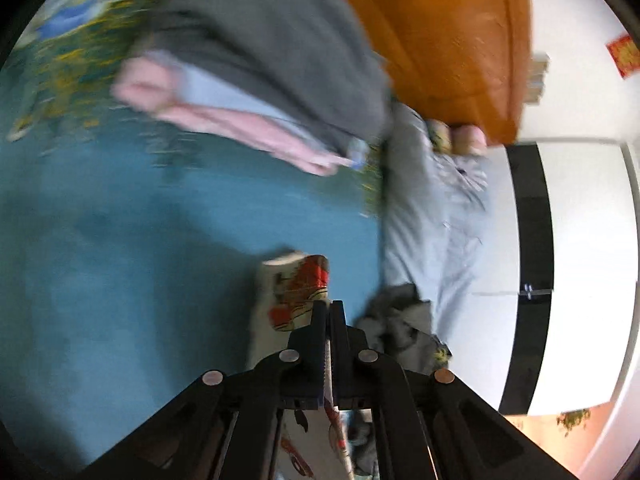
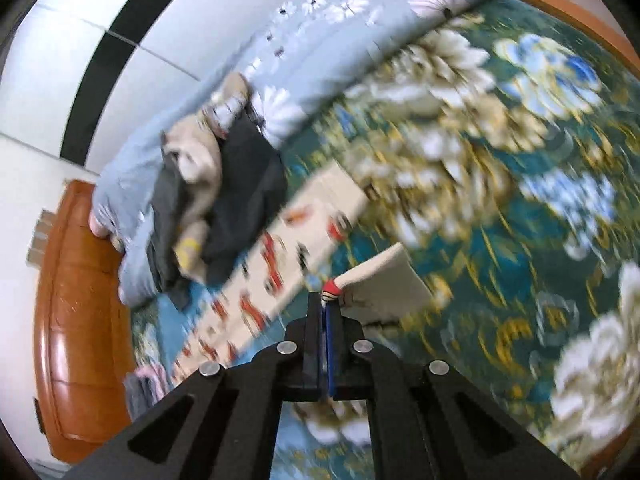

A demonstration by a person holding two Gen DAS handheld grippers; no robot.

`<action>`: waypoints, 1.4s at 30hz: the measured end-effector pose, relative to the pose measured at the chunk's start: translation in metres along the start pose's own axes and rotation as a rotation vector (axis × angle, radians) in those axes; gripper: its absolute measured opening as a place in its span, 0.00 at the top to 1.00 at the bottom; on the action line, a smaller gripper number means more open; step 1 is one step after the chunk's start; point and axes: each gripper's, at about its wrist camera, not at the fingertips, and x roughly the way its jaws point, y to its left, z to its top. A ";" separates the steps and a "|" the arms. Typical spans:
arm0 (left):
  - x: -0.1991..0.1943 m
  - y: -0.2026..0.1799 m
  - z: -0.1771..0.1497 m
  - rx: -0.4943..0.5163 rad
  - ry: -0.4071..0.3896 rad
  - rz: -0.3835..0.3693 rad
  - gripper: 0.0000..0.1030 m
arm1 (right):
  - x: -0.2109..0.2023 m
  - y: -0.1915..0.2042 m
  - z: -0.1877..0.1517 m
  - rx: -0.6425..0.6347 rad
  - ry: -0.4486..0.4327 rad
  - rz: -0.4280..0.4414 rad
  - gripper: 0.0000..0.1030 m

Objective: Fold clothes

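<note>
I see the cream garment with red cartoon prints [image 2: 276, 256] stretched across the teal floral bedspread [image 2: 520, 208], running from centre toward 7 o'clock in the right wrist view. My right gripper [image 2: 327, 300] is clenched on one edge of it; my left gripper [image 1: 329, 310] pinches another. A stack of grey and pink folded clothes [image 1: 256, 80] sits at 11 o'clock of the left view, the pale blue quilt [image 1: 432, 208] at 3.

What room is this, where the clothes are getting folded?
Most likely a bedroom. The clothes lie on a bed with a teal flowered bedspread, a pale blue quilt is bunched along one side, and an orange wooden headboard stands at the end.
</note>
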 end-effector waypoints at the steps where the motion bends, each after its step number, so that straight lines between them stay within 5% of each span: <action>1: 0.009 -0.013 0.001 0.017 0.008 0.011 0.98 | 0.009 0.003 0.011 0.007 0.001 0.002 0.99; 9: 0.085 -0.050 0.007 0.067 0.117 0.138 0.98 | 0.125 0.035 0.095 0.062 0.118 -0.109 0.99; 19: 0.144 -0.073 0.009 0.206 0.197 0.269 0.97 | 0.212 0.058 0.125 0.052 0.144 -0.221 0.98; 22: 0.160 -0.077 0.010 0.249 0.229 0.302 0.93 | 0.220 0.065 0.123 0.017 0.129 -0.227 0.98; 26: 0.157 -0.072 0.007 0.307 0.255 0.302 0.45 | 0.226 0.069 0.121 -0.024 0.117 -0.212 0.92; 29: 0.138 -0.050 0.006 0.291 0.218 0.283 0.43 | 0.217 0.070 0.118 -0.060 0.095 -0.177 0.65; 32: 0.119 -0.028 0.004 0.275 0.182 0.265 0.35 | 0.188 0.066 0.112 -0.101 0.049 -0.098 0.61; 36: 0.097 0.004 0.002 0.236 0.141 0.247 0.36 | 0.160 0.040 0.094 -0.152 0.008 -0.120 0.53; 42: 0.097 0.054 -0.009 0.077 0.160 0.260 0.37 | 0.177 -0.001 0.077 -0.001 0.078 -0.107 0.53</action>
